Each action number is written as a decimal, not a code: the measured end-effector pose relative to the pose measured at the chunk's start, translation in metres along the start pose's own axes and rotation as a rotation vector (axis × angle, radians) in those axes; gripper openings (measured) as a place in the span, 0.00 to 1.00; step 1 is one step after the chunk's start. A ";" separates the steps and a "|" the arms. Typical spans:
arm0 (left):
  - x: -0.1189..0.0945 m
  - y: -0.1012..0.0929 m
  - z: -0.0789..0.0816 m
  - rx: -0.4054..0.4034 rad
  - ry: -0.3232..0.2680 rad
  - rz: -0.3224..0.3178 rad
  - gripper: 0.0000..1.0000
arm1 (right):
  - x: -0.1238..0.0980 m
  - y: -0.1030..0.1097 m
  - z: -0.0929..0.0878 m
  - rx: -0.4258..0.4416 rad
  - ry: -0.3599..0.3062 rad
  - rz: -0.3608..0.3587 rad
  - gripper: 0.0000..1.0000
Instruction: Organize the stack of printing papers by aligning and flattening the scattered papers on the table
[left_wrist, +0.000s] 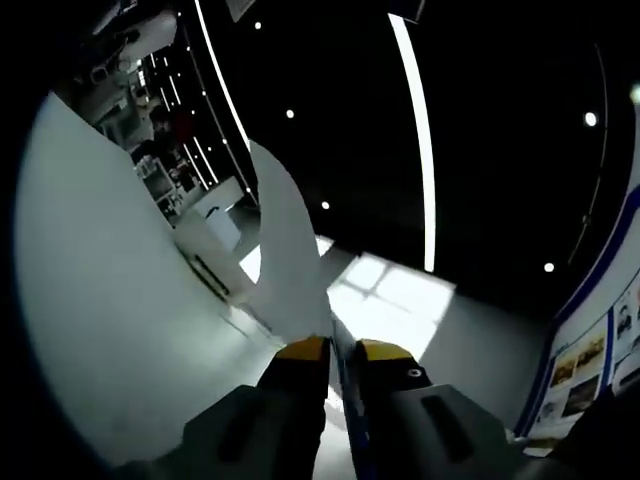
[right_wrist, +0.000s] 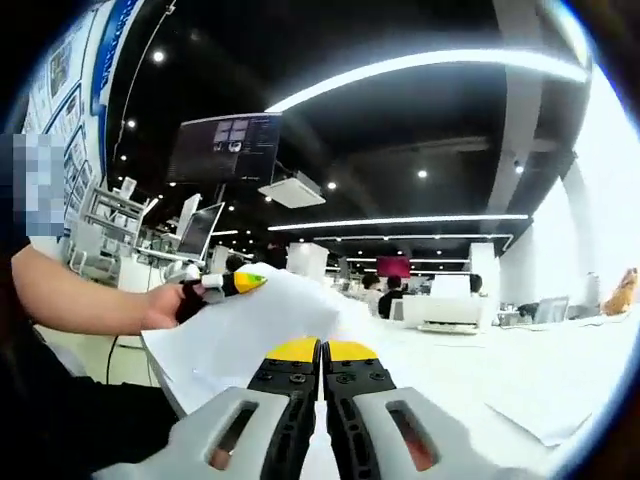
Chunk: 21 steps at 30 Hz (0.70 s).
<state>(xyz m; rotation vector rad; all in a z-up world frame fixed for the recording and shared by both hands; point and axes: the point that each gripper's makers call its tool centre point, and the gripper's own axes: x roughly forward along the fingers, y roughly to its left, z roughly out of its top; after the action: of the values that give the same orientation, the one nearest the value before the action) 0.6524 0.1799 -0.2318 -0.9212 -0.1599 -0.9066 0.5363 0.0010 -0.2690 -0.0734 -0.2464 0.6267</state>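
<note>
Both grippers pinch the same bundle of white printing paper sheets, lifted off the surface and held between the two hands — probably so the edges can be squared up before laying it flat; that is a judgement, not seen.

Left gripper, yellow-tipped black jaws on a grey body: jaws nearly together, a thin edge of paper running down the narrow slit between them. The sheets fan upward from the tips, one large curved sheet to the left and a narrower curled one rising above the jaws. Camera points up at a dark ceiling with long white light strips.

Right gripper, same yellow tips: jaws closed tight on the near edge of the bundle, no gap visible. In the right gripper view the left gripper shows at the far corner of the sheets, held by a person's hand. More loose paper lies on the white table to the right, still scattered.
</note>
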 end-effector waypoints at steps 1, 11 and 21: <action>0.000 0.000 0.001 0.001 -0.004 0.000 0.16 | 0.000 0.003 -0.003 0.001 0.010 0.010 0.00; -0.002 -0.006 0.007 0.034 -0.029 -0.030 0.06 | 0.000 0.028 -0.028 0.095 0.112 0.130 0.00; -0.005 -0.012 0.010 0.035 -0.037 -0.059 0.06 | -0.018 -0.020 -0.040 0.218 0.146 0.021 0.29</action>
<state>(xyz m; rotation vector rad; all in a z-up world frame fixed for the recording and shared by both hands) 0.6432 0.1866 -0.2208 -0.9045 -0.2350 -0.9387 0.5434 -0.0260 -0.3084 0.0884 -0.0355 0.6631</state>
